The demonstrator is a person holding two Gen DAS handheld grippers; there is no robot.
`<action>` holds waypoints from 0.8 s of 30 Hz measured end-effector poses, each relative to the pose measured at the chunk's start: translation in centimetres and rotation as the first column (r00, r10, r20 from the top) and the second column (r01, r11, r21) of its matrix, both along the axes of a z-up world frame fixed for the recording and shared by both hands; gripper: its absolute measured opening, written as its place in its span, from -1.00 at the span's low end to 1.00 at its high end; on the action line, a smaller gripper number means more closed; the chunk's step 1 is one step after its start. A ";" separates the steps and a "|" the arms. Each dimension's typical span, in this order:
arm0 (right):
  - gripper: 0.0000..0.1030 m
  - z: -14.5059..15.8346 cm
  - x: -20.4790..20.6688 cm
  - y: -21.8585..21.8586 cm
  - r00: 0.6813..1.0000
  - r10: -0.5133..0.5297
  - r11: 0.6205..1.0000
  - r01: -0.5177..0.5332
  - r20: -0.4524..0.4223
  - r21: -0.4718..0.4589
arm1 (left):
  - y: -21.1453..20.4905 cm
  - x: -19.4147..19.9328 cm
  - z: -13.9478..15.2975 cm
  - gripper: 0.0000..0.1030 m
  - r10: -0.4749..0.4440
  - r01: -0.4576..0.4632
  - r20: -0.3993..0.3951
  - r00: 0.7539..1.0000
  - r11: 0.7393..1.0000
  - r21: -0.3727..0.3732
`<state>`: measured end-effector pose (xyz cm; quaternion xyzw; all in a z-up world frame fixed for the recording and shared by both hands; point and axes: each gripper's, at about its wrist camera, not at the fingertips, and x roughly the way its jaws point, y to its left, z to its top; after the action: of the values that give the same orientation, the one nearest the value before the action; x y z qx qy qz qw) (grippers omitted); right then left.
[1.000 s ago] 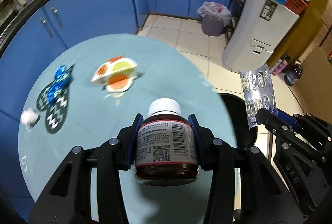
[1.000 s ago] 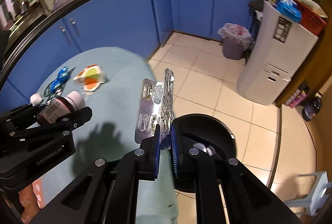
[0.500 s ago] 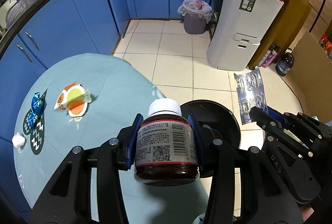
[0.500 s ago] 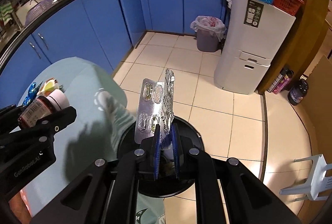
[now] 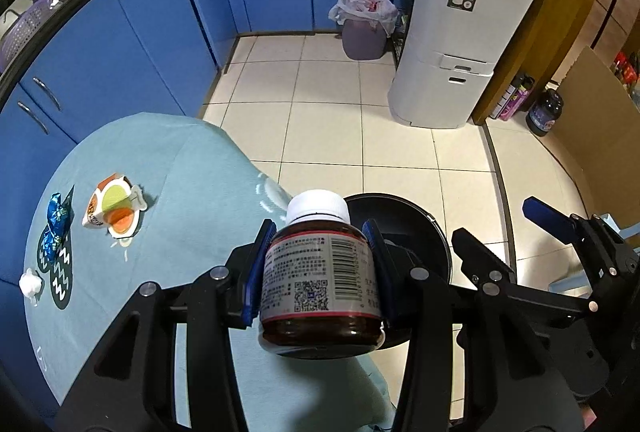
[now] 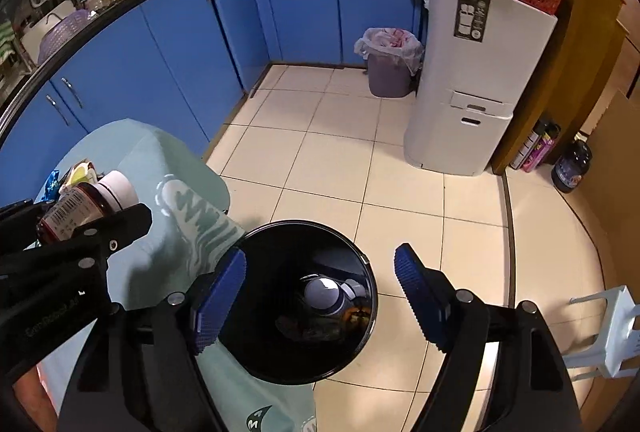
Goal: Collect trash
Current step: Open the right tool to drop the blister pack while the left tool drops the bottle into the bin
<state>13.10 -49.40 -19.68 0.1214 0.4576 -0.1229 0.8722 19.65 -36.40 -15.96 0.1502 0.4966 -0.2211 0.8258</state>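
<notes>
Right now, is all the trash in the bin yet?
Not yet. Some rubbish already lies in the black bin, and the right gripper has just opened empty above it. The left gripper holds the brown bottle. Wrappers and a tissue remain on the table.

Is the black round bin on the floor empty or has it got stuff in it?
Not empty. The right wrist view looks down into the black round bin and shows a white-capped container and darker bits at the bottom.

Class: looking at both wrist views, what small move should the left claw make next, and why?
Probably carry the brown bottle a little further over the black bin and then open. The left claw is shut on the bottle at the table's edge, and the right claw, jaws just opened and empty, hangs above the bin.
</notes>
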 end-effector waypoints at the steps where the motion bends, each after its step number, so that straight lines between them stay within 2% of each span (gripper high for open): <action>1: 0.46 0.0 -0.1 -0.1 1.000 -0.010 1.000 0.010 -0.001 -0.001 | -0.3 -0.1 0.0 -0.11 -0.005 0.005 0.001 1.000 1.000 0.000; 12: 0.46 -0.1 -2.2 -3.5 0.992 -0.129 0.992 0.129 -0.008 0.001 | -2.9 -0.9 0.7 -0.09 -0.062 0.062 0.014 0.998 0.998 -0.009; 13: 0.46 -0.1 -2.3 -3.7 0.991 -0.137 0.991 0.137 -0.009 0.003 | -3.2 -0.9 0.9 0.00 -0.062 0.063 0.016 0.998 0.998 -0.017; 14: 0.46 -0.1 -2.5 -4.0 0.989 -0.144 0.990 0.144 -0.010 0.004 | -3.5 -0.9 1.0 0.28 -0.066 0.066 0.016 0.998 0.998 -0.023; 16: 0.46 0.0 -2.7 -4.2 0.988 -0.152 0.988 0.152 -0.010 0.008 | -3.7 -1.0 1.5 0.62 -0.058 0.060 0.049 0.997 0.998 -0.034; 20: 0.46 0.0 -2.8 -4.2 0.988 -0.154 0.988 0.154 -0.011 0.016 | -3.9 -1.2 2.1 0.69 -0.067 0.071 0.078 0.995 0.997 -0.044; 24: 0.46 0.1 -2.5 -3.8 0.990 -0.141 0.990 0.141 -0.011 0.019 | -3.6 -0.7 1.7 0.69 -0.052 0.054 0.054 0.997 0.998 -0.037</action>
<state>10.57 -53.17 -19.55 0.1616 0.4533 -0.1802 0.8579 18.96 -39.99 -14.25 0.1530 0.4663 -0.2483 0.8352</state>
